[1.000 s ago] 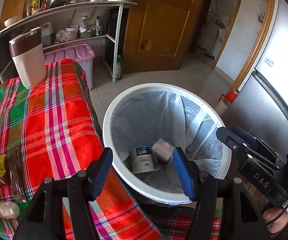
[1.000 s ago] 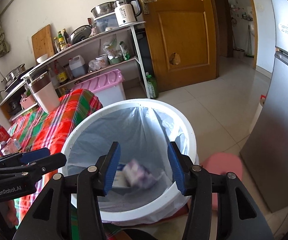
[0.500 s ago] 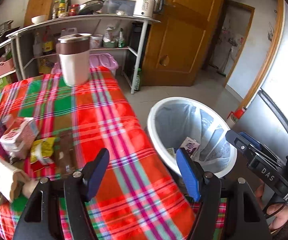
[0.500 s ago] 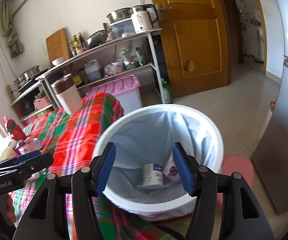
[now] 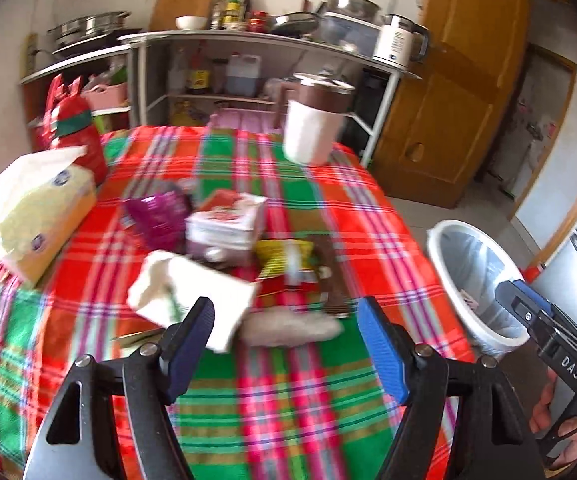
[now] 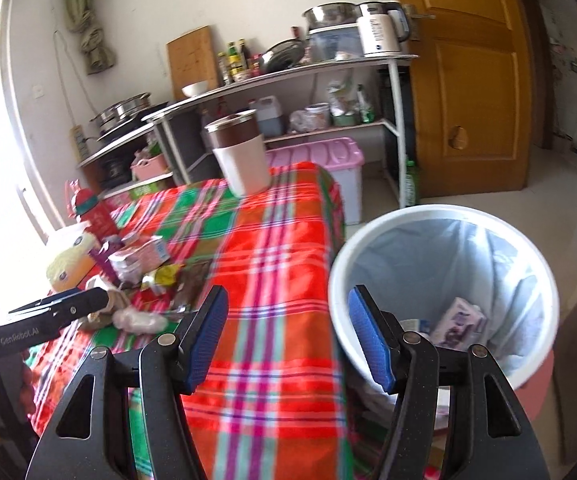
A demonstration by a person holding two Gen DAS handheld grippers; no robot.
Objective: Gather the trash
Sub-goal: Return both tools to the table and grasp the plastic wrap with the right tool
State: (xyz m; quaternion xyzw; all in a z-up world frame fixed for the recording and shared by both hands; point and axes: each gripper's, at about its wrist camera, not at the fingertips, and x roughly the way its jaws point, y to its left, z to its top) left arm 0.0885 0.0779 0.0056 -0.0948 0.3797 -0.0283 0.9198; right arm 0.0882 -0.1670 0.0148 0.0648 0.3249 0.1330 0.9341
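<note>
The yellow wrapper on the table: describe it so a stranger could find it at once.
Start at the plaid tablecloth and find the trash heap mid-table. Right of the red-and-white carton lies the yellow wrapper, flat and crinkled, the only bright yellow piece among white and purple neighbours.

This is a home kitchen: behind the plaid-covered table (image 6: 272, 280) stands a metal shelf (image 6: 288, 76) with pots, sauce bottles, a kettle (image 6: 380, 34) and a cutting board (image 6: 192, 60).
</note>
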